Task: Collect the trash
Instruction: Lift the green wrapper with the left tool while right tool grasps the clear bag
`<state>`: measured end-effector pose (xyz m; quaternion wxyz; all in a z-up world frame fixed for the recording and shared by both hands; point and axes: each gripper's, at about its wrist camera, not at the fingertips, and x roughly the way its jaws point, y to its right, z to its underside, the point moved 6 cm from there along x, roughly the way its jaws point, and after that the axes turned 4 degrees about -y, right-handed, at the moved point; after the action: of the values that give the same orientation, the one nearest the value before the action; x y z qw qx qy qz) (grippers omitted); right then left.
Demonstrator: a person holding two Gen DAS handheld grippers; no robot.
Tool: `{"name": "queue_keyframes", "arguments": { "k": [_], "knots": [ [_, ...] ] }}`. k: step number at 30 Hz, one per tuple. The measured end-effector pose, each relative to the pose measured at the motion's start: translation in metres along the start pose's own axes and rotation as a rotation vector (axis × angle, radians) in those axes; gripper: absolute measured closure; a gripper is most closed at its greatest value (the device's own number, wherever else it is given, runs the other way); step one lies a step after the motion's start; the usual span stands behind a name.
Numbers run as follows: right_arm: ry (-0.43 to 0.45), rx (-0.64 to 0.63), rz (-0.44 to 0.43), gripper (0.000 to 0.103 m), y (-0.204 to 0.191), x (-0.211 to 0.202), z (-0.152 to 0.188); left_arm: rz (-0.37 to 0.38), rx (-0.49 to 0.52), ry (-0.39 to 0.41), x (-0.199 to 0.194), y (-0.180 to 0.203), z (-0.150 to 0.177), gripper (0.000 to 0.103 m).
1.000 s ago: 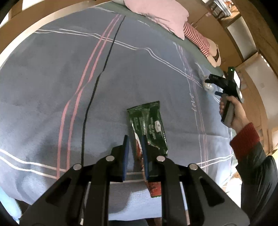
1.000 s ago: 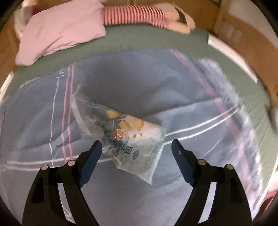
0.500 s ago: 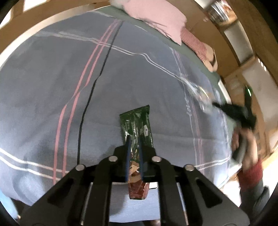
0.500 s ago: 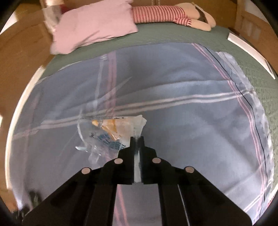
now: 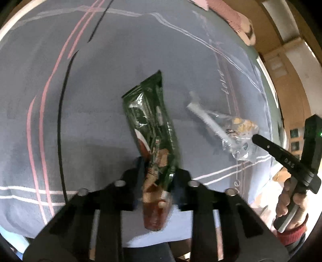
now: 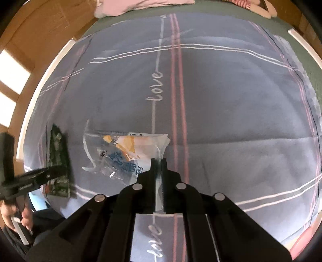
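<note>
My left gripper point(image 5: 158, 171) is shut on a long green snack wrapper point(image 5: 153, 129), holding it by its brown lower end above the blue bedspread point(image 5: 90, 100). My right gripper point(image 6: 159, 163) is shut on the corner of a clear plastic bag point(image 6: 124, 153) with orange and blue print, lifted off the bedspread point(image 6: 231, 110). In the left wrist view the clear bag point(image 5: 233, 135) hangs from the right gripper point(image 5: 255, 139) at the right. In the right wrist view the green wrapper point(image 6: 58, 161) hangs at the far left in the left gripper point(image 6: 48, 173).
The bedspread has pink, white and black stripes and the word "love". A pink pillow point(image 6: 140, 5) and a striped soft toy point(image 5: 241, 24) lie at the head of the bed. Wooden floor and furniture point(image 5: 281, 50) surround the bed.
Both grippers have lifted their trash off the bedspread and come closer together. The right gripper, open a second ago, has shut on the clear bag; the left stays shut on the green wrapper.
</note>
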<state>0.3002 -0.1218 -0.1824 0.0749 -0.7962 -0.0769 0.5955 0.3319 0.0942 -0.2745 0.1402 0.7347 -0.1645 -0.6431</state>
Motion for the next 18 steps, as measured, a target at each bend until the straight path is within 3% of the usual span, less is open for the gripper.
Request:
{"name": "queue_keyframes", "arguments": {
  "k": [4, 11, 18],
  "knots": [
    [0.068, -0.009, 0.006, 0.098, -0.013, -0.016, 0.006, -0.044, 0.030, 0.098, -0.021, 0.003, 0.002, 0.085],
    [0.245, 0.005, -0.023, 0.098, -0.012, -0.080, 0.032, -0.280, 0.160, 0.383, -0.095, 0.030, 0.030, 0.085],
    [0.391, 0.061, -0.085, 0.097, 0.010, -0.159, 0.088, -0.250, 0.166, 0.510, -0.144, 0.080, 0.099, 0.085]
  ]
}}
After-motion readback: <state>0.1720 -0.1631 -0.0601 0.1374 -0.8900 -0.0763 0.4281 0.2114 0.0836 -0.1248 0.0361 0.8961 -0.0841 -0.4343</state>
